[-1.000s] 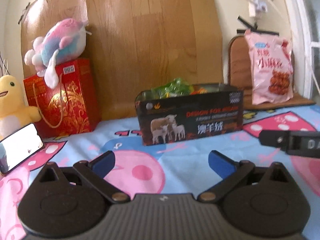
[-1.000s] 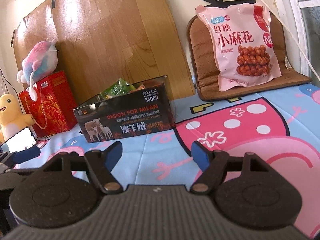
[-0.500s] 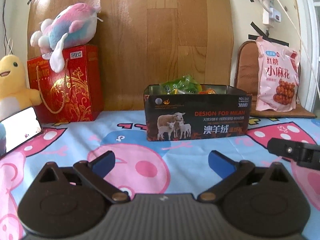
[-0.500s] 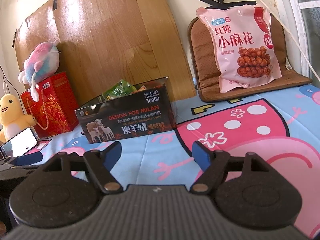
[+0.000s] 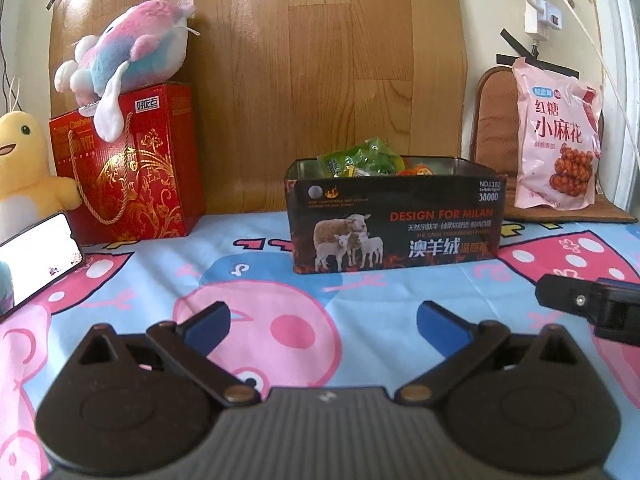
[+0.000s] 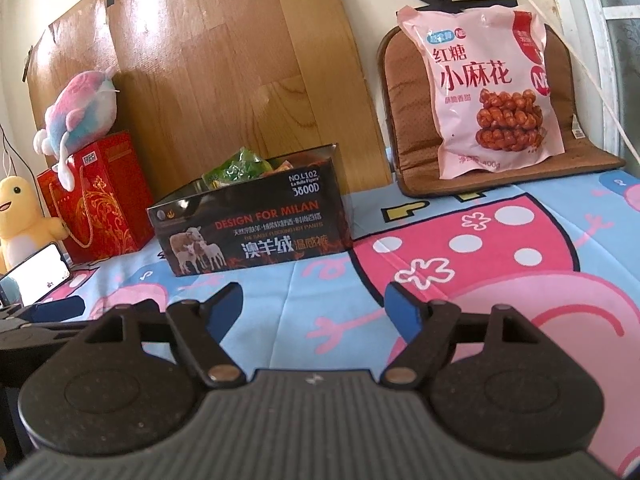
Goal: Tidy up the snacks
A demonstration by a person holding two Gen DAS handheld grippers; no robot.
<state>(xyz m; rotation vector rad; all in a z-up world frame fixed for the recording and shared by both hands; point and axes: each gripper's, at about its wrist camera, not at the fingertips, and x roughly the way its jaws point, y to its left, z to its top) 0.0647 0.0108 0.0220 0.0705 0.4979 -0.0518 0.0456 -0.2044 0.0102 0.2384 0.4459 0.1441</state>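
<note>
A black box (image 5: 396,224) with sheep pictures stands on the cartoon-print cloth and holds green and orange snack packets (image 5: 362,160); it also shows in the right wrist view (image 6: 252,228). A pink snack bag (image 6: 488,92) leans upright on a brown cushion at the back right, and shows in the left wrist view (image 5: 558,136). My left gripper (image 5: 322,320) is open and empty, short of the box. My right gripper (image 6: 314,304) is open and empty, short of the box's right end.
A red gift bag (image 5: 124,164) with a plush fish (image 5: 128,56) on top stands at the back left. A yellow plush (image 5: 24,164) and a lit phone (image 5: 38,256) are at the far left. A wooden board (image 5: 320,60) backs the scene.
The left gripper's view has risen and levelled, with the box now more centred. The right gripper has edged slightly forward. Both stay open and empty.
</note>
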